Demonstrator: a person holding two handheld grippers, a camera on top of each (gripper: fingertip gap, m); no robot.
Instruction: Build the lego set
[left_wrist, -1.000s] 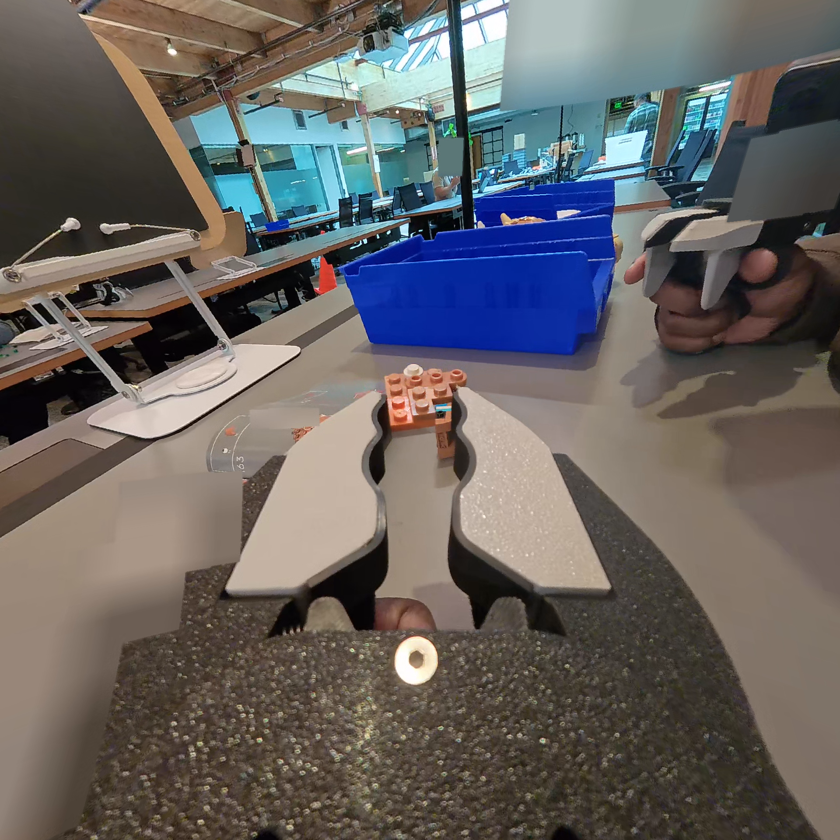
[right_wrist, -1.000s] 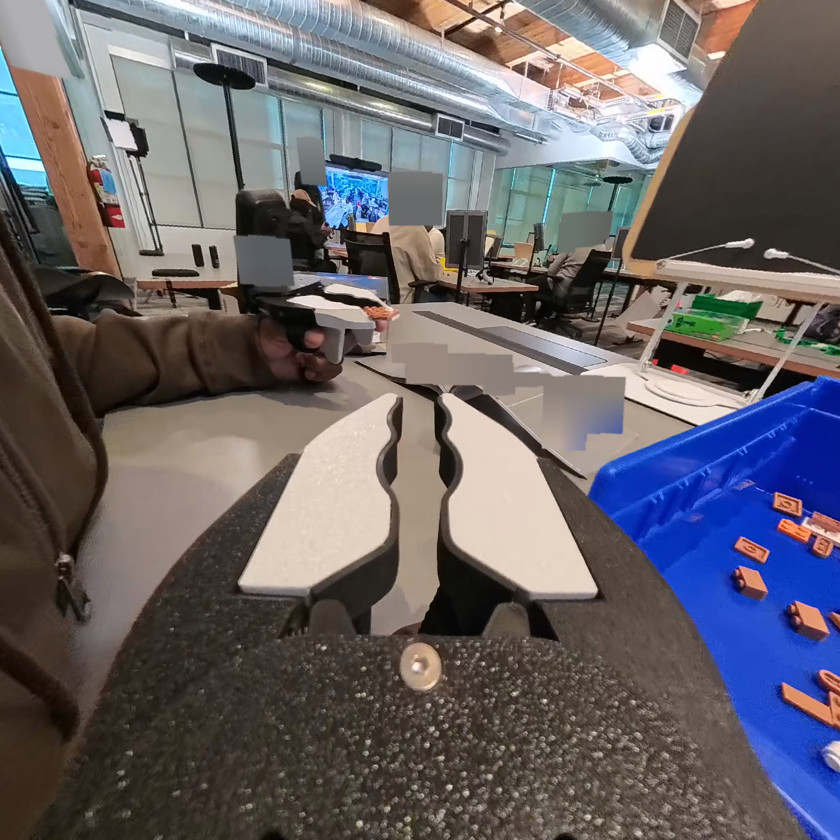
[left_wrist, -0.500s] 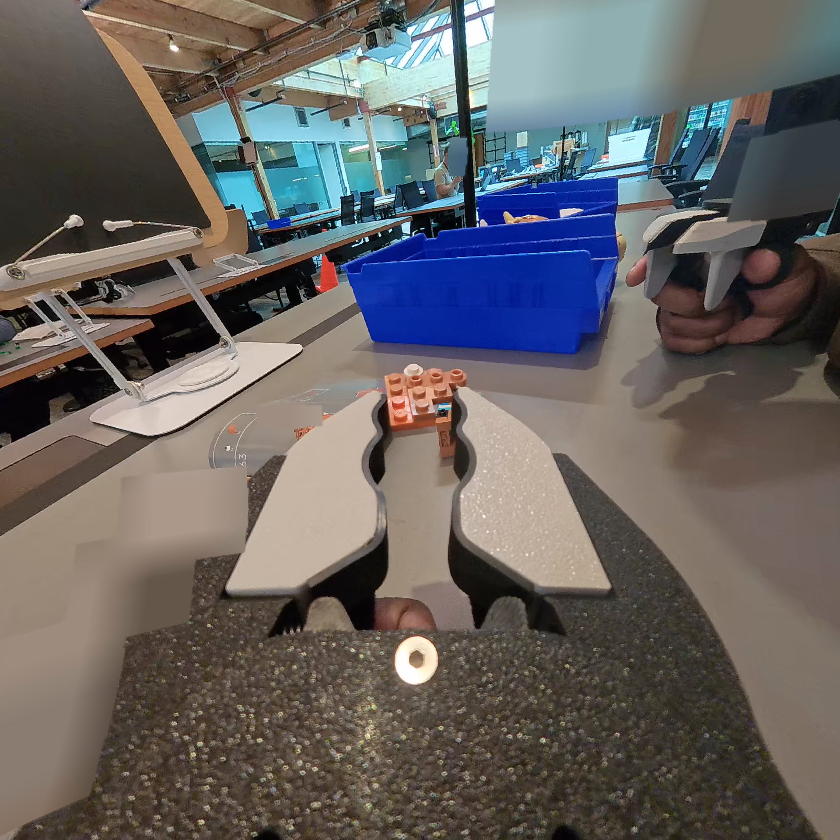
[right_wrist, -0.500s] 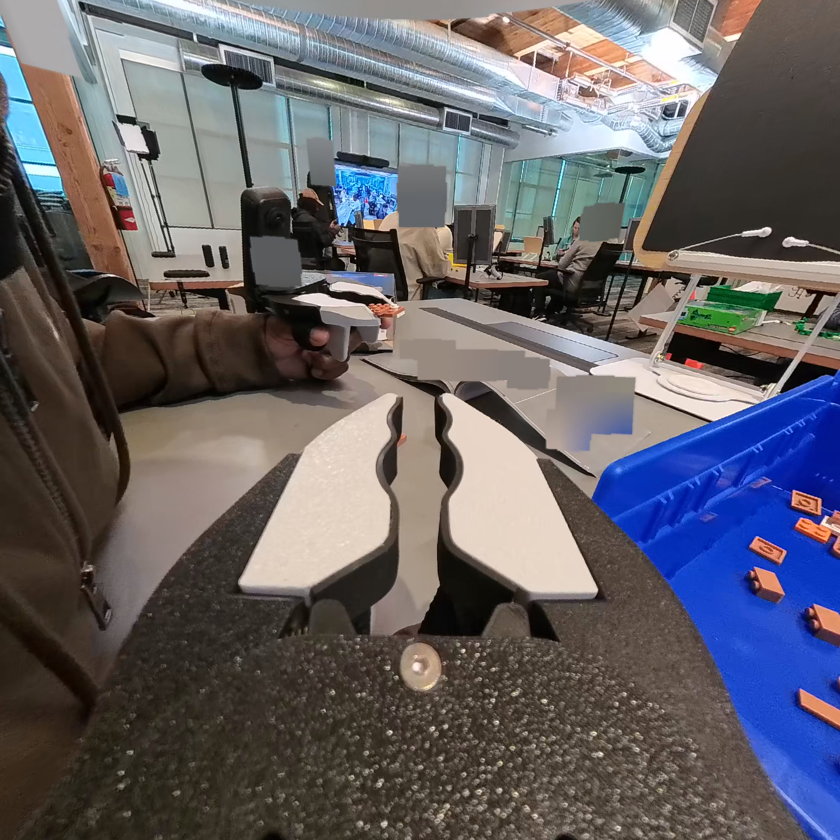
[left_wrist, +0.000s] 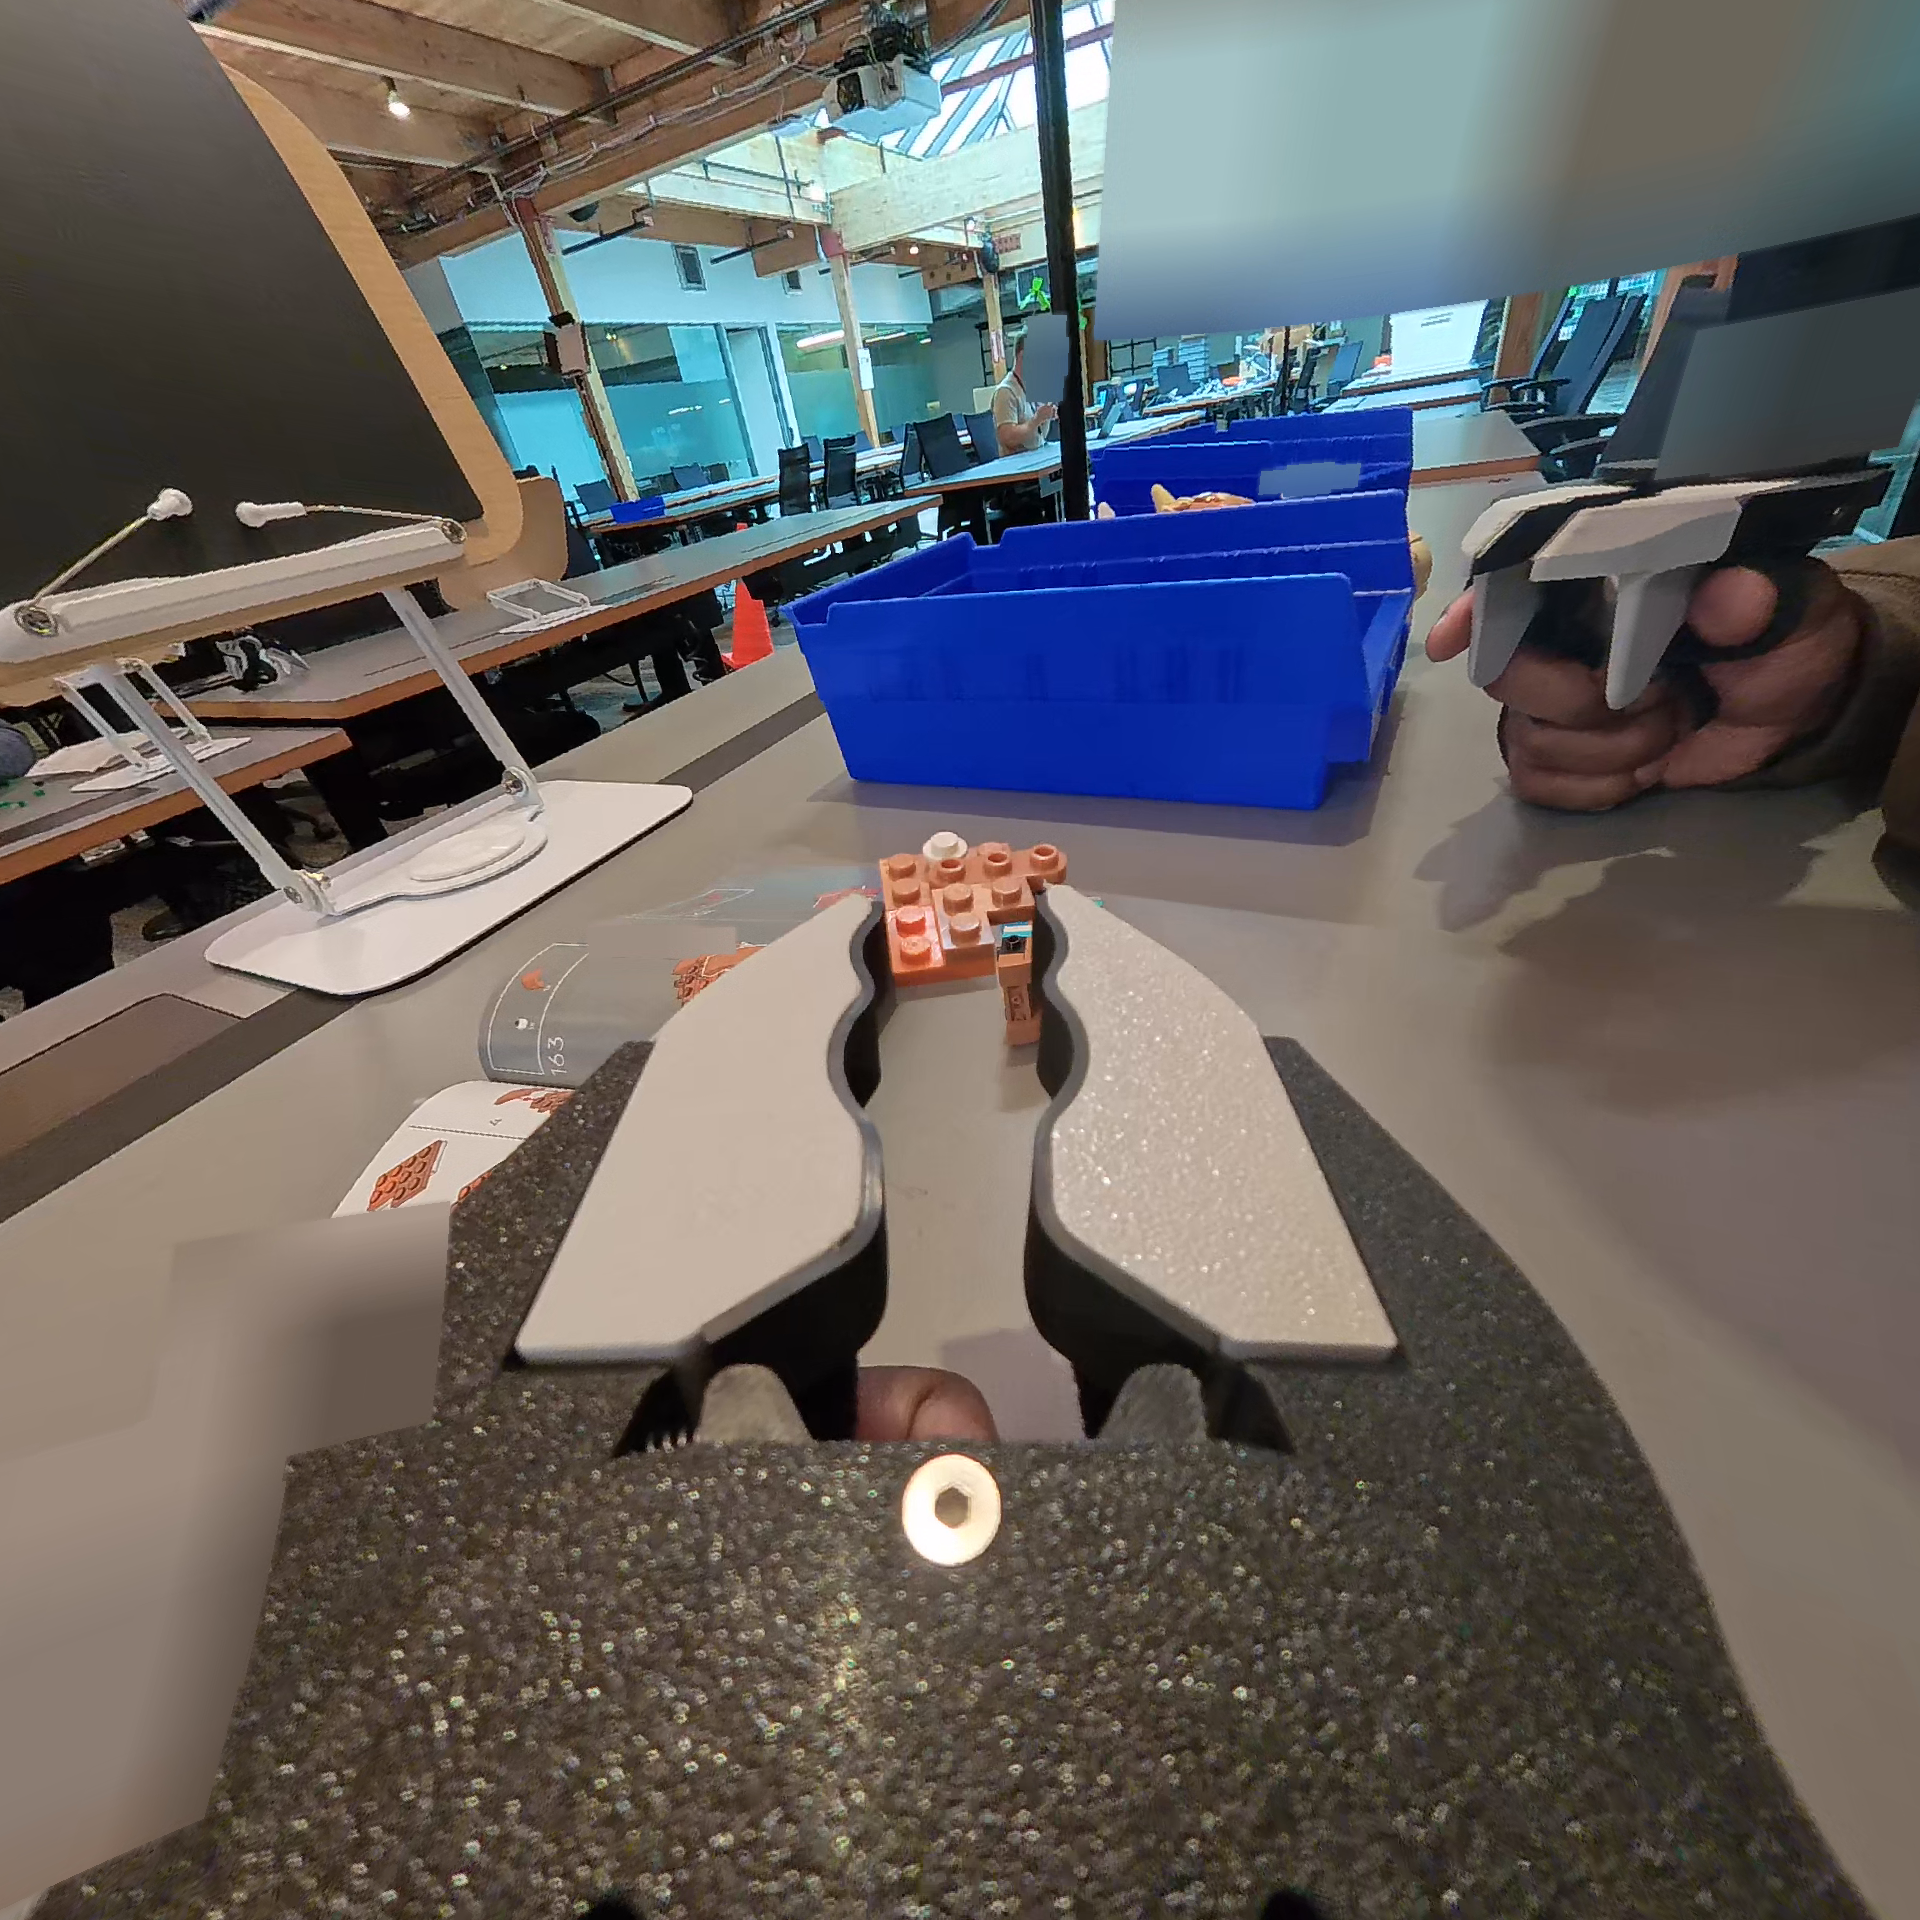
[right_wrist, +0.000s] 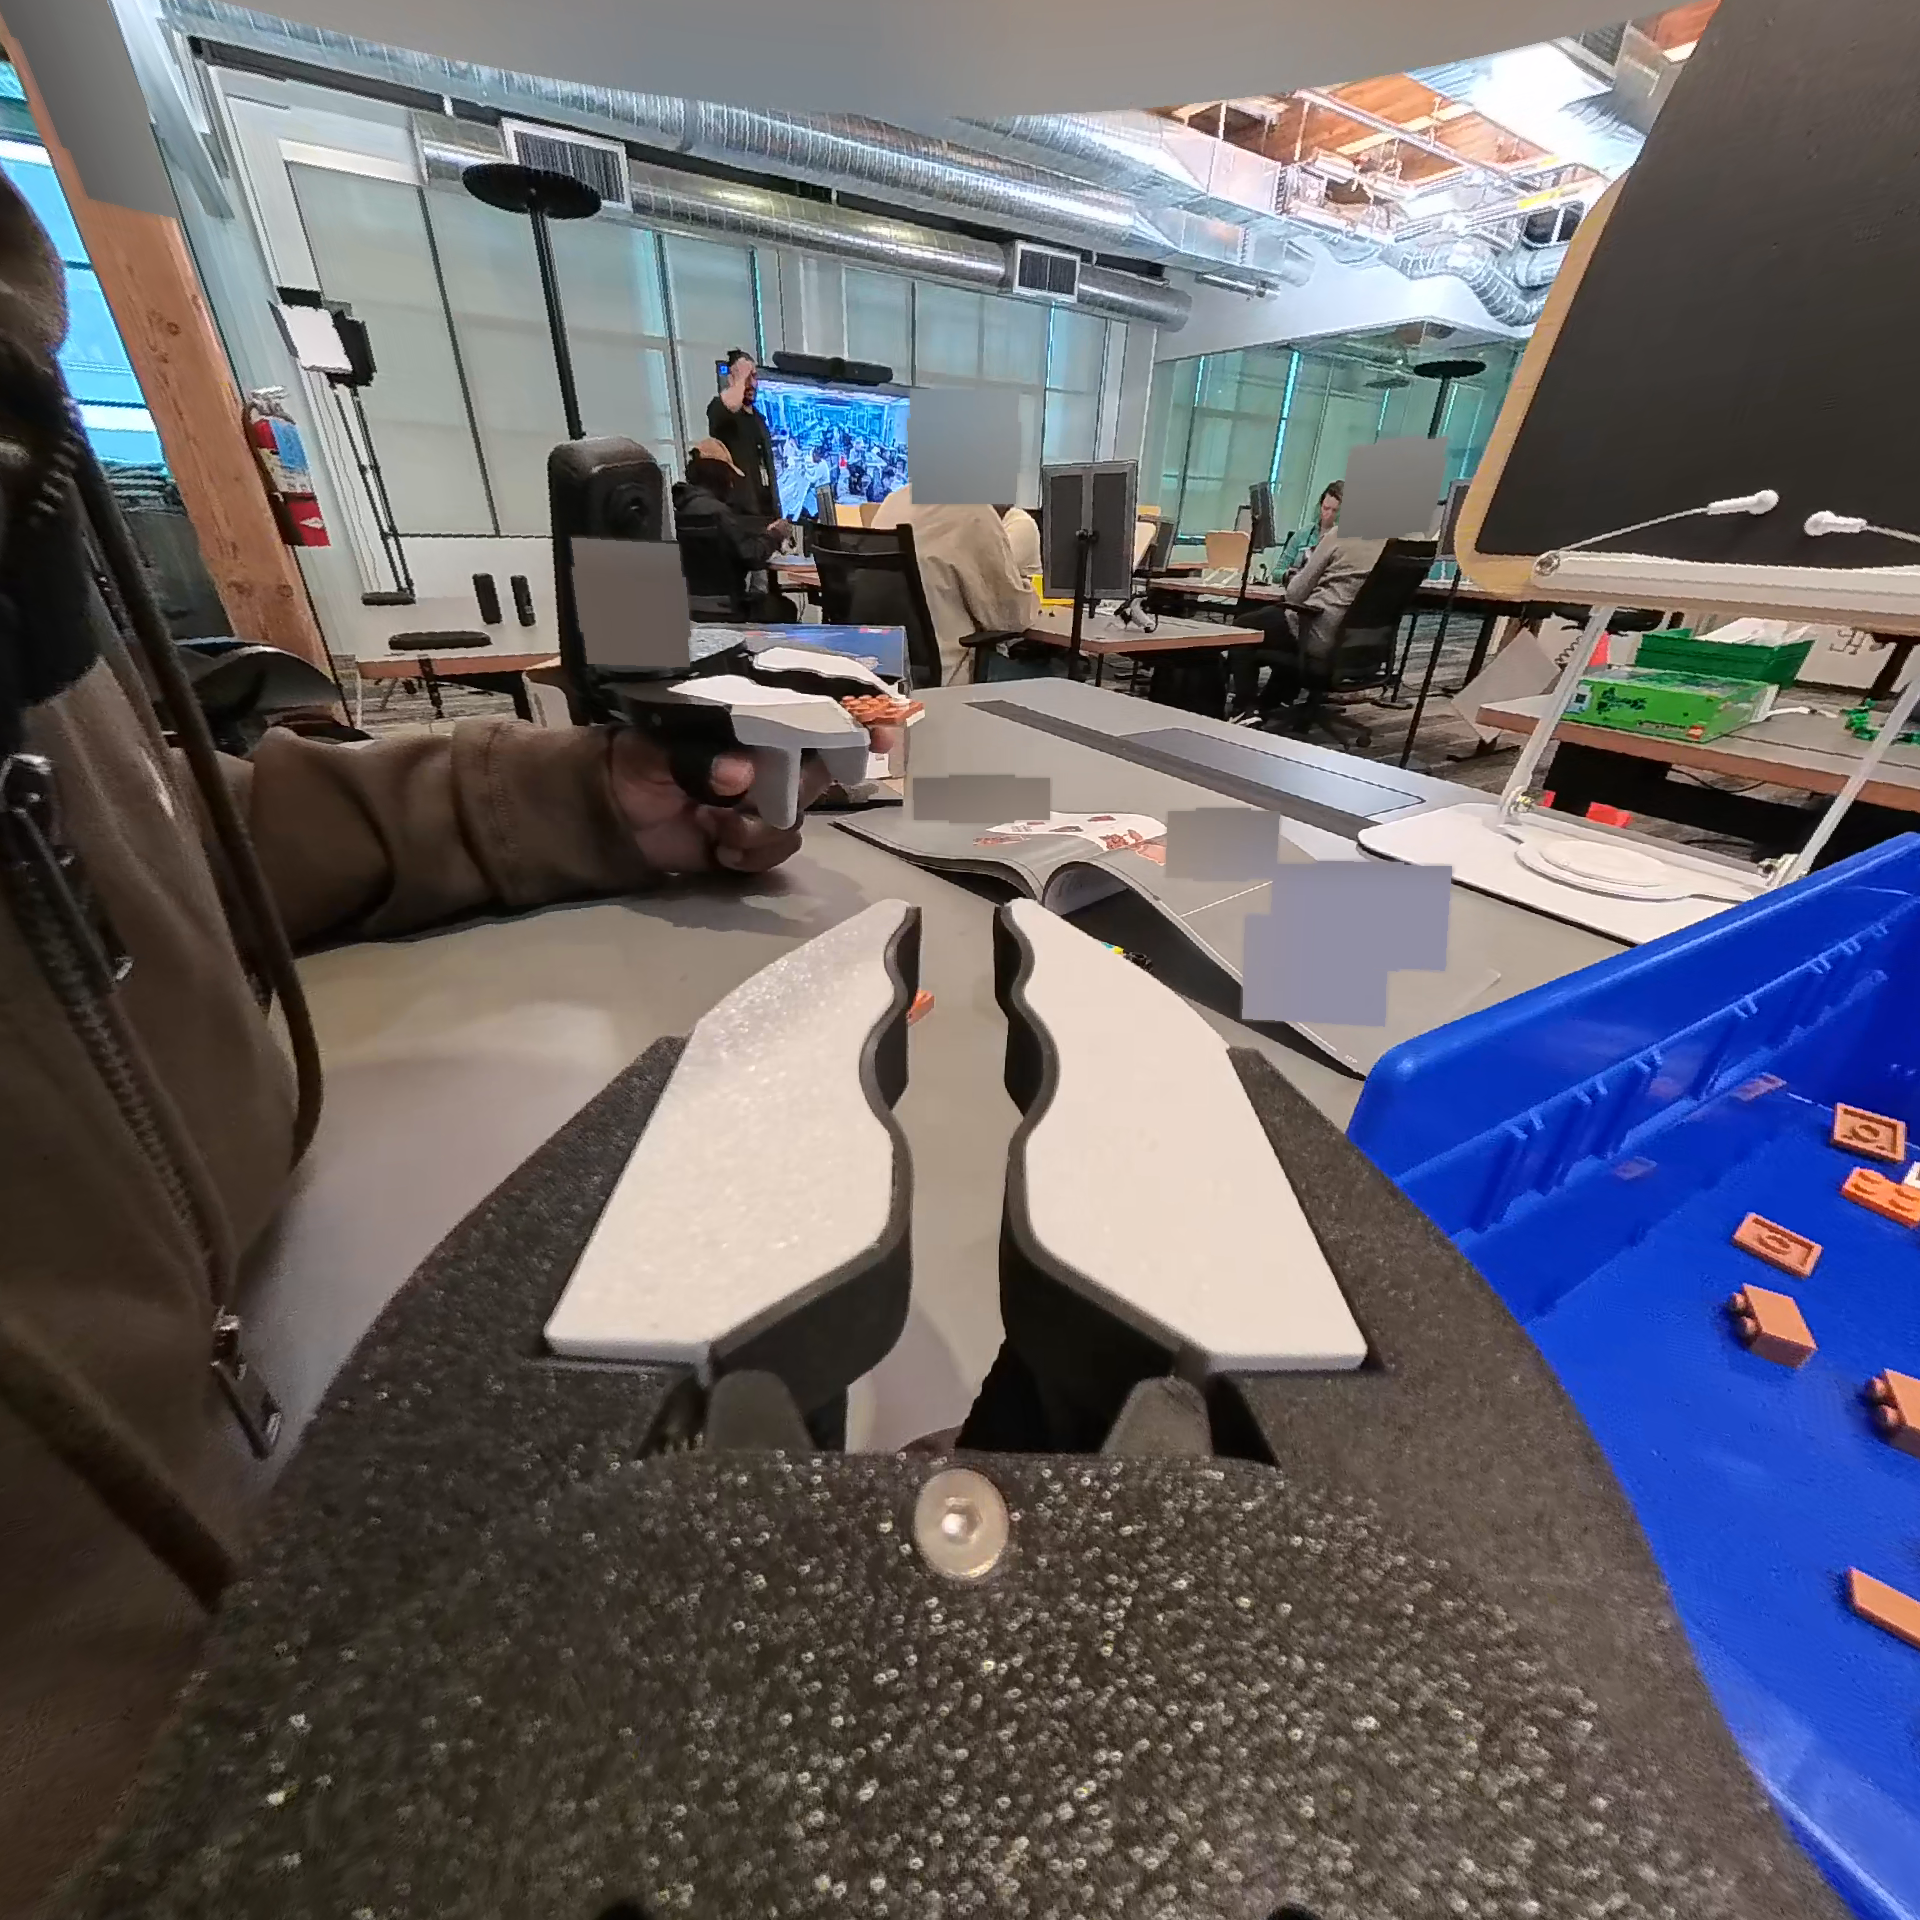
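My left gripper is shut on a small orange lego build with a white stud on top, held just above the grey table. It also shows in the right wrist view, off to the left with the build at its tips. My right gripper has its jaws drawn to a narrow slit with nothing between them. It hovers over the table next to a blue bin that holds loose orange lego pieces. In the left wrist view it is at the far right.
An open instruction booklet lies on the table between the grippers and also shows in the left wrist view. A white tablet stand stands at the left. Blue bins stand behind the build. A small orange piece lies under my right gripper. Spacing between my two grippers at the tips: around 20 cm.
Both grippers have barely moved, with only a slight drift in each view. The left gripper keeps its hold on the build, and the right gripper's jaws stay as they were.
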